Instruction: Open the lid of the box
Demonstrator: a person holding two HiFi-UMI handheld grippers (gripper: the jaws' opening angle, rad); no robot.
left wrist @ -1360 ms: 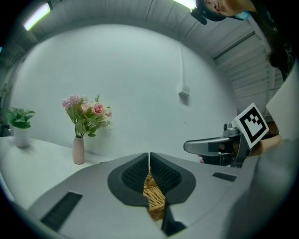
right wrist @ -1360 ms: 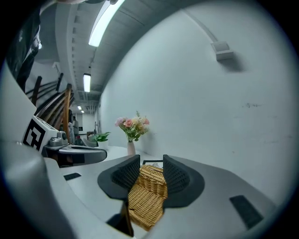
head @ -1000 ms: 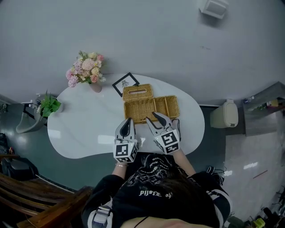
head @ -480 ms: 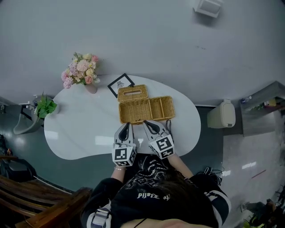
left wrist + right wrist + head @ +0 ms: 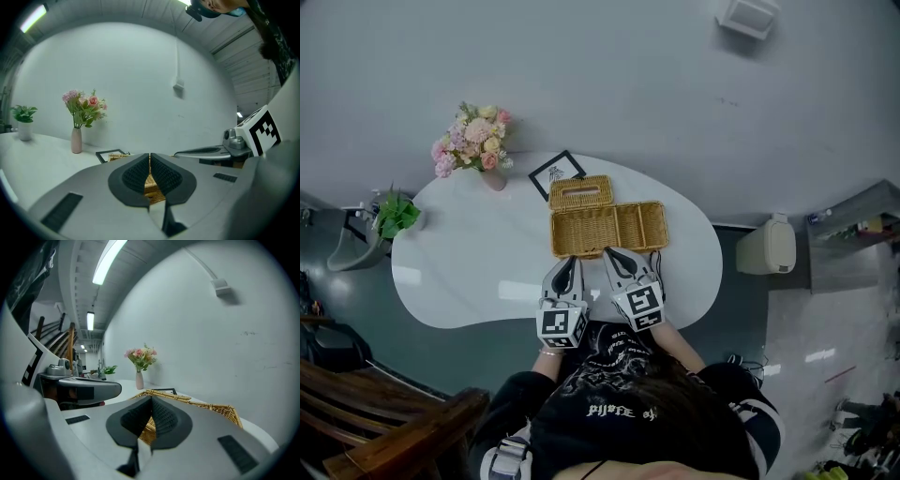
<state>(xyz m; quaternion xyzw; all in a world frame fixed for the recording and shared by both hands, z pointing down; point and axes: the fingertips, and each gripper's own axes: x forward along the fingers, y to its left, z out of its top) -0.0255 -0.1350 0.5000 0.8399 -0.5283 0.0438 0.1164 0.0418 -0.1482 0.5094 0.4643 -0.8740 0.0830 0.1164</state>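
Presently the left gripper [image 5: 569, 262] and right gripper [image 5: 613, 254] both have their fingers pressed together on nothing, tips at the near rim of the wicker box [image 5: 609, 228], mid-frame on the white worktop [image 5: 469, 272]. To lift well, one should probably part its fingers and pinch the slotted wicker lid [image 5: 584, 191] behind, while the other steadies the rim.
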